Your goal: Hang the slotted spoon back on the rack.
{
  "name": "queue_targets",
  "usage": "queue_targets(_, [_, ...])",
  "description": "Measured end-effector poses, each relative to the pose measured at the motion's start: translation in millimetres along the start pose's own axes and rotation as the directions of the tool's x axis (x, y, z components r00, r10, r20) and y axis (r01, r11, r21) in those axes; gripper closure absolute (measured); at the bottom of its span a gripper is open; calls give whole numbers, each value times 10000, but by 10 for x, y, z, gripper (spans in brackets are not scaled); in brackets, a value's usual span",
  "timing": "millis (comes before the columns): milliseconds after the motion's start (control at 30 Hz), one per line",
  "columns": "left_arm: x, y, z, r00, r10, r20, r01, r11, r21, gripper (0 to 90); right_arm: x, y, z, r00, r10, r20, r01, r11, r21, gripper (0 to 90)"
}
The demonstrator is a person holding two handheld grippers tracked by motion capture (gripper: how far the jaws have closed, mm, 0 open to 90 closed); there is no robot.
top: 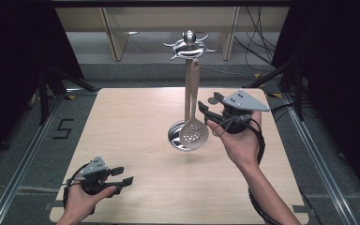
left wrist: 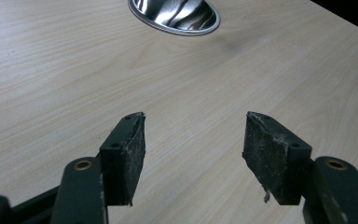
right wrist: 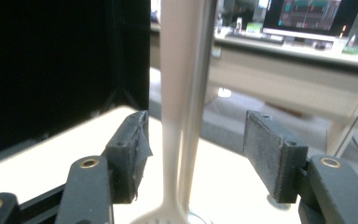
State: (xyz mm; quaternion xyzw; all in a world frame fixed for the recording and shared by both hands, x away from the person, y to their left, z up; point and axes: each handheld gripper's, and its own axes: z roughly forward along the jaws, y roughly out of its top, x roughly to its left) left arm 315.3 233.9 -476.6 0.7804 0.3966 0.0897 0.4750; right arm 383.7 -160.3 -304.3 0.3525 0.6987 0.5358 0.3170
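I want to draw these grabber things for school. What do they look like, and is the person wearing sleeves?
Each one is black, with two flat black jaws tipped by rough, worn dark pads and small brass-coloured pins at the joints. The left gripper and right gripper both carry a grey three-cornered plate dotted with holes on top, and a black cable trails from each. The forearms are bare, with no sleeves in sight.

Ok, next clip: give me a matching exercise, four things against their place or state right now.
Things:
1. skimmer
2. left hand-held gripper
3. right hand-held gripper
4. stand base

Places or states:
A. open, low over the table's near left corner
B. round and shiny, flat on the table
C. hanging from the stand's top
D. open, raised beside the skimmer's handle

Pairs: 1-C, 2-A, 3-D, 4-B
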Motion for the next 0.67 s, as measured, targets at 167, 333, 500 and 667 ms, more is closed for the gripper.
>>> queue_targets(167, [-5,-8,11,10000,-18,-5,18,10000,-28,380,-87,-463,-135,9990,183,-401,-142,9948,1013,402])
queue_targets(333, [3,-19,24,9999,-94,-52,94,10000,-8,379,-133,-1064,-279,9929,631,-1007,-335,9616,2723,416])
queue_targets(500, [15,-16,43,9999,-135,-29,135,9998,-114,379,-195,-1533,-409,9915,928,-912,-559,9366,3459,434])
queue_targets(667, [21,-6,45,9998,-187,-2,187,9998,-60,376,-321,-1623,-420,9826,1856,-94,-1711,9232,3440,398])
